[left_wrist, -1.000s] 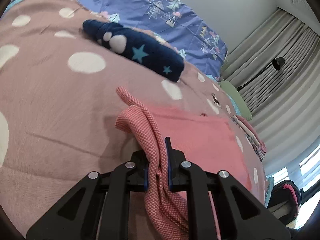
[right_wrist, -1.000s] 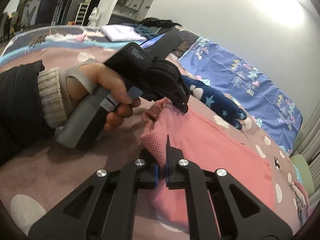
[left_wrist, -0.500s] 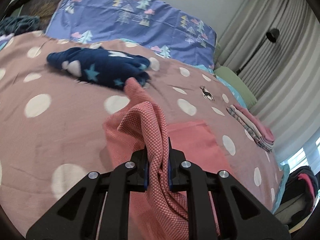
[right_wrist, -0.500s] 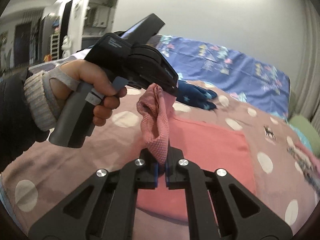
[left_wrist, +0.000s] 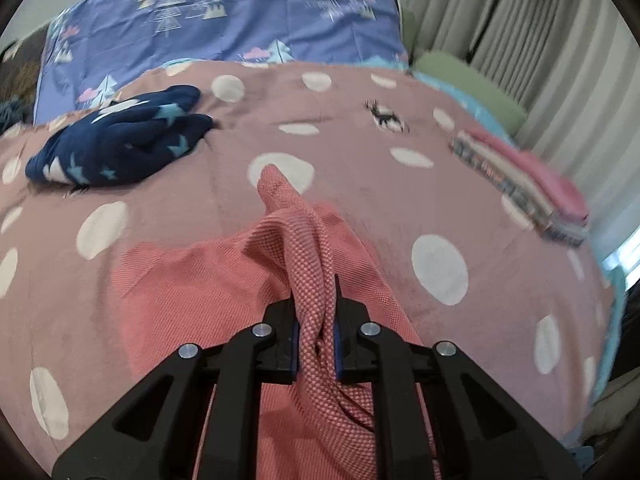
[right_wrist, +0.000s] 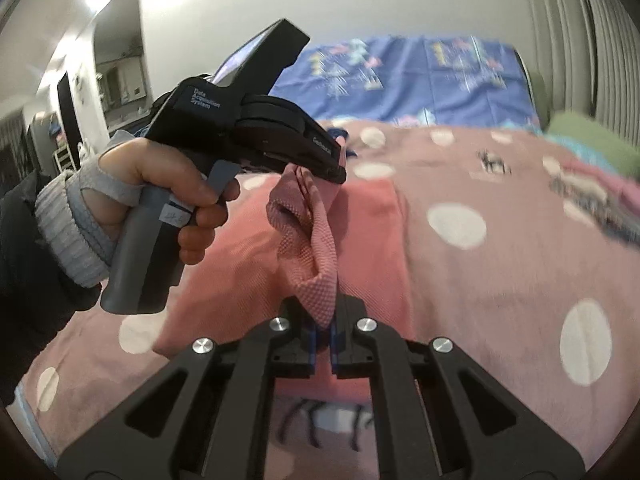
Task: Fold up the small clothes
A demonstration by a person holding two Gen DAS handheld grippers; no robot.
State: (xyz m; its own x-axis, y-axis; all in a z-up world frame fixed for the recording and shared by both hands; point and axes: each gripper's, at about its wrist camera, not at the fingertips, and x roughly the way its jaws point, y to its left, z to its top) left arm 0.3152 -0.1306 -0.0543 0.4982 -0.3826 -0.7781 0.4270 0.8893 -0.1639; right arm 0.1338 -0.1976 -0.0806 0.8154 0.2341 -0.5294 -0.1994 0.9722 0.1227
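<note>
You have the coral-pink waffle-knit garment [left_wrist: 224, 280] pinched in both tools. The left gripper [left_wrist: 315, 344] is closed narrow on a thick bunch of the cloth, and the right gripper [right_wrist: 323, 340] is closed almost fully on a thinner edge of it. The lifted part hangs between the two tools, and the rest of the garment lies flat on the dusty-pink bedspread with white dots [left_wrist: 360, 128].

Some things can go wrong from here, in my judgement. The right jaws hold only a little fabric near the tips, so a quick pull could let this corner slip out. The left jaws hold several layers rolled together, so the fold may come down twisted and not flat if you lay it as it is. If the two tools go apart too much, the knit will stretch and drag the flat part over the bedspread. The folded stack of pink and striped clothes [left_wrist: 524, 188] lies well apart at the far right, and the dark navy fleece piece with pale stars [left_wrist: 120, 140] lies well apart at the far left, so neither is in danger.

For writing, in the right wrist view the black handle in your left hand [right_wrist: 160, 196] shows pale letters that look like "Data Acquisition System". A second short word near its front is too small to read.
</note>
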